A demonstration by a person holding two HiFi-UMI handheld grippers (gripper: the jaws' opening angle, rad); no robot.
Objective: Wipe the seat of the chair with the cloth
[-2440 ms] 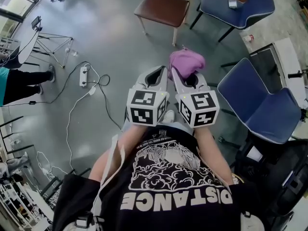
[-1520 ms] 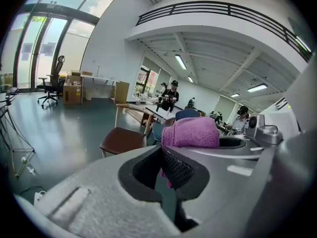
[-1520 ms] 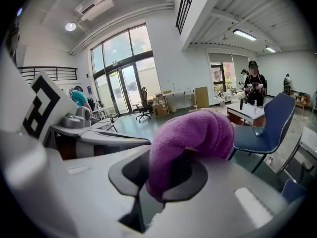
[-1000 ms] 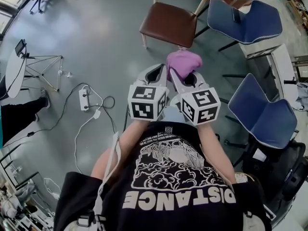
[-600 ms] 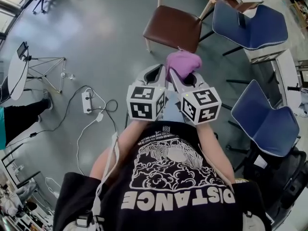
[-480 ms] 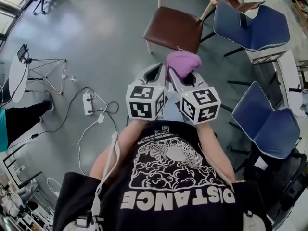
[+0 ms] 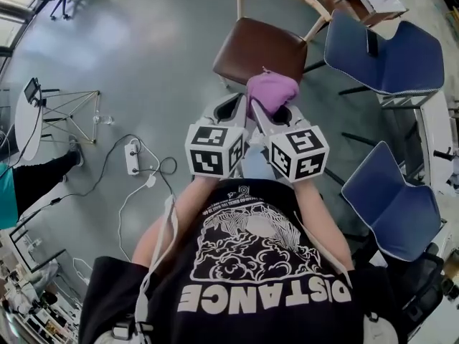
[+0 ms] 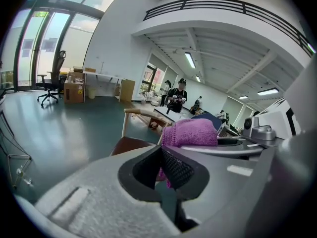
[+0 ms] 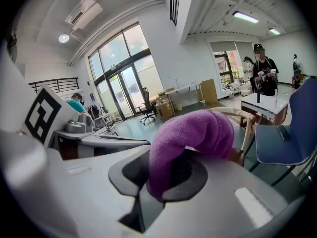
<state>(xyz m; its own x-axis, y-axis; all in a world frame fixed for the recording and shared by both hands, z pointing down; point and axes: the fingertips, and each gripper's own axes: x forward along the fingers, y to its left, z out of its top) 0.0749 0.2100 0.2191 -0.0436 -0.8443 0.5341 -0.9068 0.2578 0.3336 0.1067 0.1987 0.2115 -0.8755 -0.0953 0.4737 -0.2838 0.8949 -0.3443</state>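
Where the pads of the right gripper [image 9: 159, 182] meet, I find the jaws clamped on a fold of the purple cloth [image 9: 194, 133]. The bulk of it bulges free above and ahead of them. The left gripper [image 8: 161, 168] has its jaws together with nothing between them.

I judge the cloth soft, light and limp. It should drape and bunch rather than slip, and is best held by a thick fold so a broad pad hangs free to meet the surface.

The chair [image 7: 259, 49] stands ahead of and below both grippers, its brown seat bare and the cloth clear of it.

Only the right gripper view shows the pinch itself. Only the head view shows the whole seat, the blue chairs [image 7: 384, 45] at right and the power strip [image 7: 133, 158] on the floor at left. The left gripper view adds a person [image 8: 176, 96] standing far off.
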